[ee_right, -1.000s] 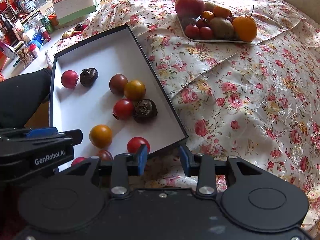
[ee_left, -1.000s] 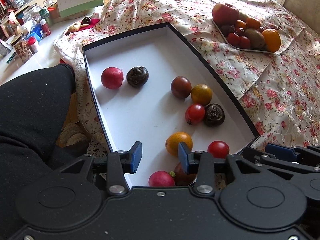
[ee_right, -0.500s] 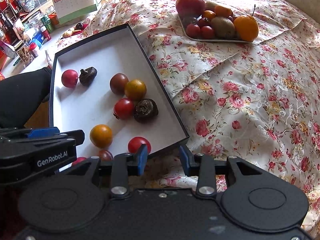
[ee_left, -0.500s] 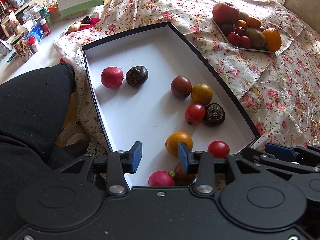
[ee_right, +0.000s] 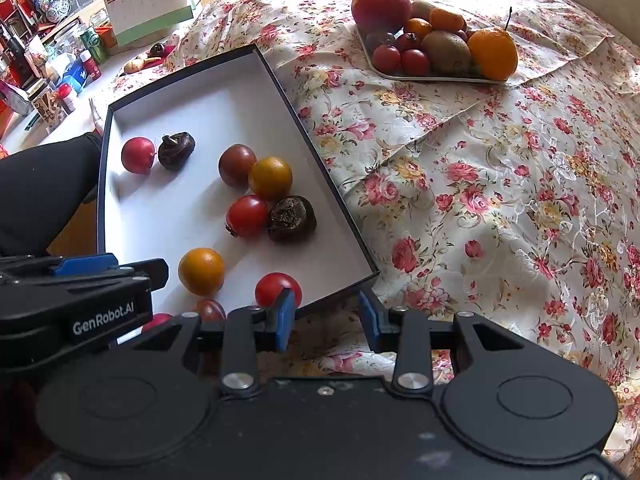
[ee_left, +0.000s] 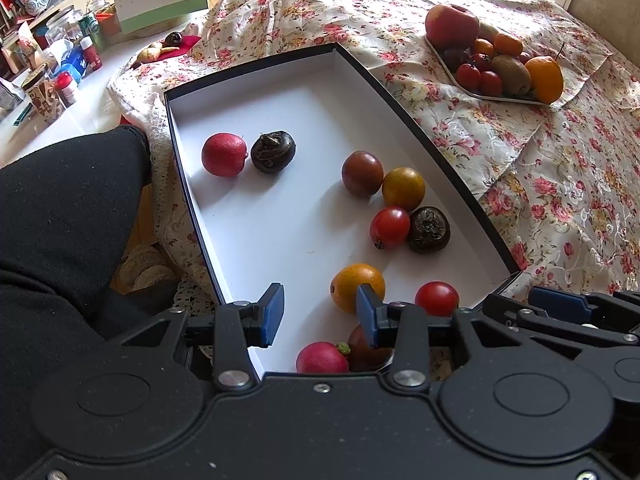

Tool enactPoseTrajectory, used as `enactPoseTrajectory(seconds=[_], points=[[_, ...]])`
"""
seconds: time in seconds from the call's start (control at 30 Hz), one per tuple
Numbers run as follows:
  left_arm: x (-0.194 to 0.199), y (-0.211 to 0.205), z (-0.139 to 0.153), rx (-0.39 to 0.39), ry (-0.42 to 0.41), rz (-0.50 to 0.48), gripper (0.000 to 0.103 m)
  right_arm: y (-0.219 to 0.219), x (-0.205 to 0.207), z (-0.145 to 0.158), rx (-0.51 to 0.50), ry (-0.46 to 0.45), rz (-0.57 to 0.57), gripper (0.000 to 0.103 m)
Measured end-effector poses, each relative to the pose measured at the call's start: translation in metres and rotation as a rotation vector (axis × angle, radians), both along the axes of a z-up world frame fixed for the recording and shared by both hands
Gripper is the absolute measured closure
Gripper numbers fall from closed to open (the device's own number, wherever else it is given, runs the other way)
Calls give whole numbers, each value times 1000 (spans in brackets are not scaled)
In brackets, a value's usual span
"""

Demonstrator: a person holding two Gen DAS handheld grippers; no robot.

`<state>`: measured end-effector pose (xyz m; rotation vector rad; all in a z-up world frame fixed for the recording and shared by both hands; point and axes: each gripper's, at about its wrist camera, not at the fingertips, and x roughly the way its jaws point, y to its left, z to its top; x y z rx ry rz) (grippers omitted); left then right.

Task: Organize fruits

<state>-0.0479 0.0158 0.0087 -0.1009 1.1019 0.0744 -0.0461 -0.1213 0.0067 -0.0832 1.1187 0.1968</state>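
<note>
Both grippers are just hovering with fingers spread, holding nothing: left gripper point(ee_left: 319, 317) over the near end of the box point(ee_left: 404, 109), right gripper point(ee_right: 326, 316) past its near right corner. Loose fruit like the orange one point(ee_left: 357, 286) sits inside; the tray point(ee_right: 432, 76) of fruit sits toward the floral cloth's point(ee_right: 500, 184) far edge.

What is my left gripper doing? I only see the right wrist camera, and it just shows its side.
Observer: The left gripper is open, with nothing between its pads.
Child: Is any fruit hiding under it?
Observer: Yes. A pink fruit with a green tip lies at the near end of the box, next to a dark red fruit.
Child: What's nearest the fingers?
Observer: The orange fruit. In the left wrist view one fingertip overlaps it.
</note>
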Motion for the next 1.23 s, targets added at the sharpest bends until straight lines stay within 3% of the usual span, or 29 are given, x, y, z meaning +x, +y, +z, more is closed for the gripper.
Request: enactPoseTrajectory(seconds=[1.0, 1.23], points=[[-1, 1, 1, 5, -2, 0, 55, 1, 1, -4, 1, 13, 8, 64], [-2, -3, 3, 42, -26, -10, 55, 3, 0, -6, -2, 17, 9, 64]])
